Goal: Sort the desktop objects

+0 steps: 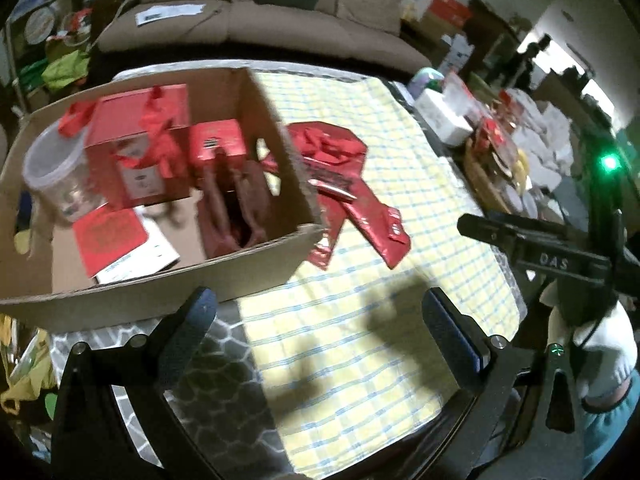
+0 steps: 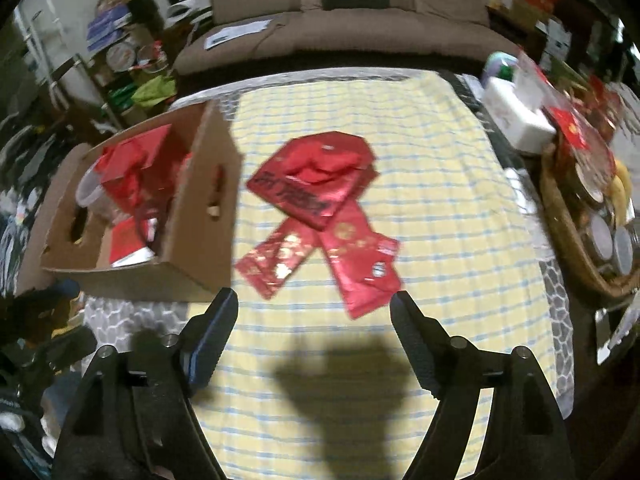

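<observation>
A cardboard box (image 1: 256, 264) (image 2: 200, 216) stands at the table's left and holds red gift boxes (image 1: 136, 136), a clear plastic jar (image 1: 56, 172), a dark red bag (image 1: 236, 208) and a red card. Several flat red packets (image 2: 320, 208) (image 1: 352, 200) lie overlapping on the yellow checked cloth (image 2: 440, 200), right of the box. My left gripper (image 1: 320, 304) is open and empty above the cloth by the box's near corner. My right gripper (image 2: 314, 304) is open and empty, just short of the nearest red packet (image 2: 364, 268). The right gripper's body shows in the left wrist view (image 1: 552, 256).
A grey patterned table cover (image 1: 216, 368) lies under the cloth. At the right edge are a white box (image 2: 516, 120), a wicker basket (image 2: 572, 248) with tins and fruit, and red items. A brown sofa (image 2: 344, 28) stands behind the table. Clutter fills the left floor.
</observation>
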Tool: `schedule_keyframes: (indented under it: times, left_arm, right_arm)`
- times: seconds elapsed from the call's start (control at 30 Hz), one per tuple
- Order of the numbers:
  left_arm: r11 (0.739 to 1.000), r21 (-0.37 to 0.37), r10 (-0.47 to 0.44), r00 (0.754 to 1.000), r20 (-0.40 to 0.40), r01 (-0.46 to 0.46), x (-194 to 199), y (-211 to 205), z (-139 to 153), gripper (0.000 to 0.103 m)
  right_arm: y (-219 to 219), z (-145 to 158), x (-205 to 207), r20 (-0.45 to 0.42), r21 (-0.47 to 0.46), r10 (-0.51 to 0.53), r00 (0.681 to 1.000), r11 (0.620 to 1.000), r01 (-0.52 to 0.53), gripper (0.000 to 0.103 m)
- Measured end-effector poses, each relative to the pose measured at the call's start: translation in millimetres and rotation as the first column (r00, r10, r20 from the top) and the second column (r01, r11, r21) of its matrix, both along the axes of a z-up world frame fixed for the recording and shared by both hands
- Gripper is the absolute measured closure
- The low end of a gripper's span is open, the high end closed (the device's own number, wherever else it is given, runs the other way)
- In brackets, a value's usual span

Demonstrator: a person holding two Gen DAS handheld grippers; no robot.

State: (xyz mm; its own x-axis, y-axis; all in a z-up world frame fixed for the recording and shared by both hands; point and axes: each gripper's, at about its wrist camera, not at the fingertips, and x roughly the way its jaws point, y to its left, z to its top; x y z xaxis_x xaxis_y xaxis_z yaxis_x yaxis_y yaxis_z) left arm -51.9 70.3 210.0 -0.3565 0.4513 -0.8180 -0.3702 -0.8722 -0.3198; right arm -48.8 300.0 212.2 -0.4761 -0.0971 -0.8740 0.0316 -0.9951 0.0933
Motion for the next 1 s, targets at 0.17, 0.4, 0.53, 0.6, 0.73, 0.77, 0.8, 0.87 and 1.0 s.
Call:
schedule_keyframes:
  times: [0.17, 0.4, 0.53, 0.6, 0.73, 0.77, 0.8, 0.87, 1.0]
  left_arm:
    - [0.999, 0.002, -0.052, 0.999, 0.009, 0.052, -4.8, 29.5, -2.2, 0.0]
    - [0.998, -0.019, -0.062, 0.998, -0.005, 0.062, -35.8, 60.6, 10.8, 0.0]
    - [0.997, -0.045, -0.056, 0.998, -0.004, 0.055, -68.3, 80.1, 16.3, 0.0]
    - [0.996, -0.055, -0.063, 0.998, 0.006, 0.063, -81.6, 90.0, 16.1, 0.0]
    - [0.994, -0.065, -0.086, 0.995, 0.057, 0.089, -111.6, 115.1, 9.1, 0.0]
    - [0.993, -0.067, -0.087, 0.993, 0.073, 0.092, -120.7, 122.8, 6.1, 0.0]
    - [0.993, -0.065, -0.091, 0.992, 0.089, 0.097, -129.4, 131.0, 3.1, 0.0]
    - [0.993, -0.048, -0.104, 0.988, 0.114, 0.11, -141.4, 146.5, -1.8, 0.0]
    - [0.994, 0.0, -0.109, 0.977, 0.181, 0.111, -169.6, 168.7, -18.8, 0.0]
  right_arm:
    - [35.2, -10.9, -5.8, 0.012, -0.021, -0.045, 0.999, 0.999, 0.045, 0.023]
    - [72.0, -29.1, -25.7, 0.029, -0.105, -0.099, 0.995, 0.989, 0.102, 0.023]
    - [81.5, -38.0, -43.5, 0.037, -0.128, -0.111, 0.993, 0.985, 0.115, 0.023]
    - [85.9, -42.0, -53.4, 0.041, -0.139, -0.114, 0.993, 0.983, 0.118, 0.023]
    - [94.2, -49.7, -71.1, 0.046, -0.156, -0.116, 0.992, 0.98, 0.121, 0.023]
    - [96.0, -51.5, -74.0, 0.047, -0.157, -0.116, 0.992, 0.98, 0.122, 0.023]
    - [97.4, -53.5, -76.9, 0.048, -0.157, -0.115, 0.992, 0.98, 0.122, 0.023]
    - [101.7, -59.6, -83.3, 0.052, -0.158, -0.114, 0.992, 0.98, 0.121, 0.023]
    - [108.7, -70.5, -89.6, 0.051, -0.15, -0.112, 0.992, 0.982, 0.119, 0.023]
